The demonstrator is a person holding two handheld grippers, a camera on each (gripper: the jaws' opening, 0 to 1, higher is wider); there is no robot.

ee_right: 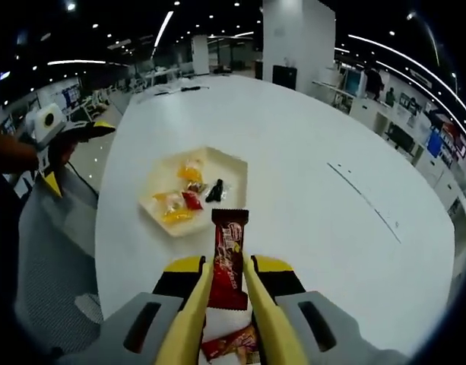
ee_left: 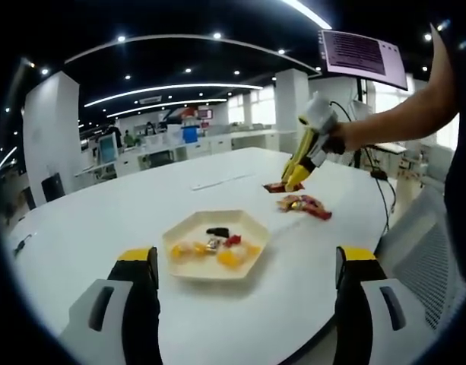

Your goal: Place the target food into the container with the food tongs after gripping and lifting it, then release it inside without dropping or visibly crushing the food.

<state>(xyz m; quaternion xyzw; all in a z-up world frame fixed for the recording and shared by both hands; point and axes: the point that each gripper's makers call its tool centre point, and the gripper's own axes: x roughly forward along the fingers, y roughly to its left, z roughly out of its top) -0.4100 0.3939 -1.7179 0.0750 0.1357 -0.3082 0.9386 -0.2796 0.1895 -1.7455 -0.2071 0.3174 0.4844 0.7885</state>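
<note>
Right tool [ee_right: 226, 304] is pinching a red snack bar [ee_right: 228, 258] w/ jaws nearly closed, hex tray [ee_right: 234, 169] ahead; too much squeeze could crush it, too little drops it; left tool [ee_left: 248, 266] is hanging wide open, empty.

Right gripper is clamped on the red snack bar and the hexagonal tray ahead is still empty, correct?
Not quite. The right gripper is clamped on the red snack bar, but the hexagonal tray is not empty: the right gripper view shows several wrapped sweets already lying in it.
</note>
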